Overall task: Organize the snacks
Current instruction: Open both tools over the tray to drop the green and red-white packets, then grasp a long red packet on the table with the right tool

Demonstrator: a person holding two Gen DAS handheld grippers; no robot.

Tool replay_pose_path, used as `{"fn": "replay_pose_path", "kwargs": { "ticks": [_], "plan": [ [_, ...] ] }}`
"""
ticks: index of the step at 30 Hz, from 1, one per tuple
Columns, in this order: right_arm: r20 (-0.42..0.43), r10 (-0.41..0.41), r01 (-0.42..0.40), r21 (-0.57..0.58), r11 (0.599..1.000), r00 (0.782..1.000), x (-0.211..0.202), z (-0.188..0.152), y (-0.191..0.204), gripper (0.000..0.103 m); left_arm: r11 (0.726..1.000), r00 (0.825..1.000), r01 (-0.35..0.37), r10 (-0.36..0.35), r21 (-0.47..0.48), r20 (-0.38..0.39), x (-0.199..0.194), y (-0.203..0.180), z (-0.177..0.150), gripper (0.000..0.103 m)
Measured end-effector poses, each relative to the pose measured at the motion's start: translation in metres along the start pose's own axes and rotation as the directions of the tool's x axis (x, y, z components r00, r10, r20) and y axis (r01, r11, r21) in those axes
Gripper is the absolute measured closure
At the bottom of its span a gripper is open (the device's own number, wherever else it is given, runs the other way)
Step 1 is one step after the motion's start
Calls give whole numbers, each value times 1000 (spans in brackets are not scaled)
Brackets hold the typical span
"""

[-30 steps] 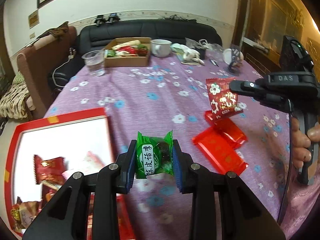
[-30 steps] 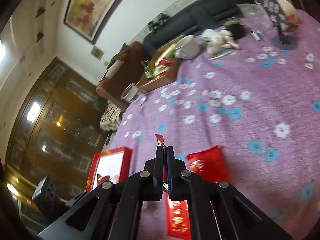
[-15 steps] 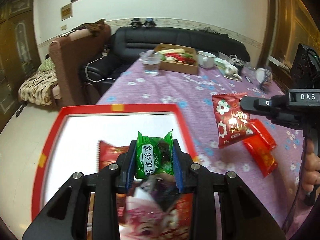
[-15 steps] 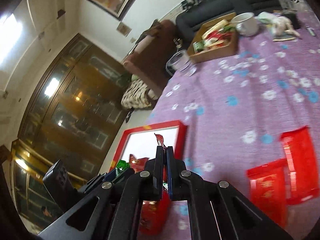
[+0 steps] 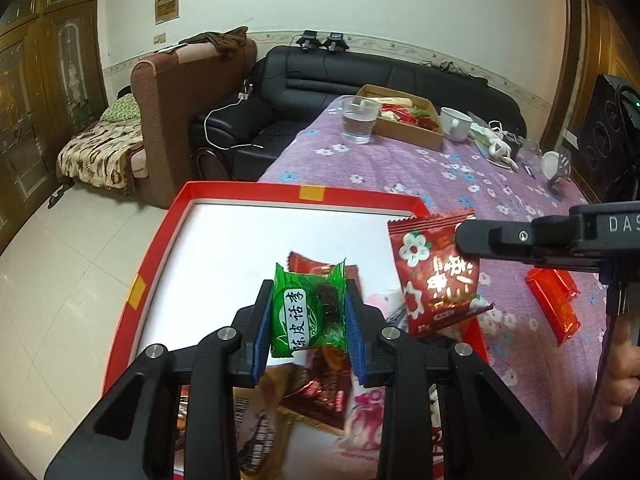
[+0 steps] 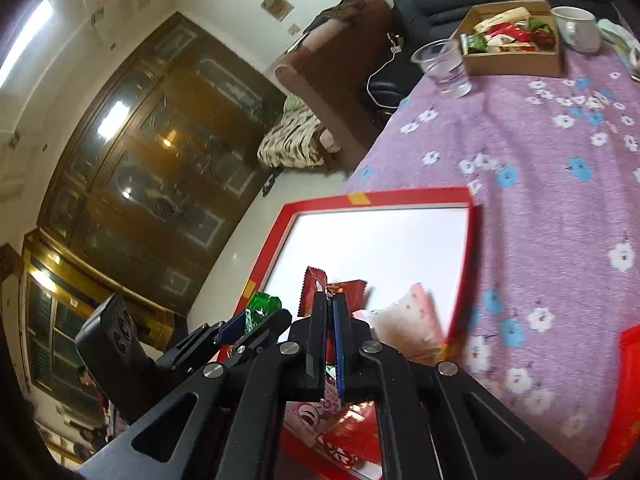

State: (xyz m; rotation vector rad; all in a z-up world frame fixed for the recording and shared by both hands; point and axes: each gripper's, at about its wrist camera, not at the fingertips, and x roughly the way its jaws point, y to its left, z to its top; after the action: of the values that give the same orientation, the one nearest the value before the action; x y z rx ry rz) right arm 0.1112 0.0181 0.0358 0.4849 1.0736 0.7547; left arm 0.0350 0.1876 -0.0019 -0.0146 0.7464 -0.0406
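My left claw is squeezed tight on a green snack pack, and I hold it up over the red tray. My right claw is pinched shut on a red snack pack with white flowers on it. That pack hangs over the right edge of the tray. The tray has a white inside and sits at the near left end of the bench, which has a purple flowery cloth. A few snack packs already lie in the near part of the tray; its far part is bare. Two red packs lie on the cloth to the right. At the far end a brown cardboard box holds more snacks. A clear cup stands left of it and a white mug right of it.
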Motion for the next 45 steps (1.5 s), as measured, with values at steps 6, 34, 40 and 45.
{"fn": "replay_pose_path", "kwargs": {
  "ticks": [6,34,40,45],
  "plan": [
    [-29,-5,5,-17,1000,1000,14,-3,9,101,1000,1000,-6,5,-10,-10,3,7,-4,73],
    [30,-88,85,91,992,996,-23,-4,-45,72,994,993,-101,98,-39,-67,15,7,-12,44],
    [150,-263,235,182,955,953,-98,-8,-97,55,996,994,-91,92,22,-54,10,-20,-10,42],
    [173,-503,448,279,850,847,-152,-21,-151,44,994,996,-77,81,83,-45,4,-49,-9,39]
  ]
}}
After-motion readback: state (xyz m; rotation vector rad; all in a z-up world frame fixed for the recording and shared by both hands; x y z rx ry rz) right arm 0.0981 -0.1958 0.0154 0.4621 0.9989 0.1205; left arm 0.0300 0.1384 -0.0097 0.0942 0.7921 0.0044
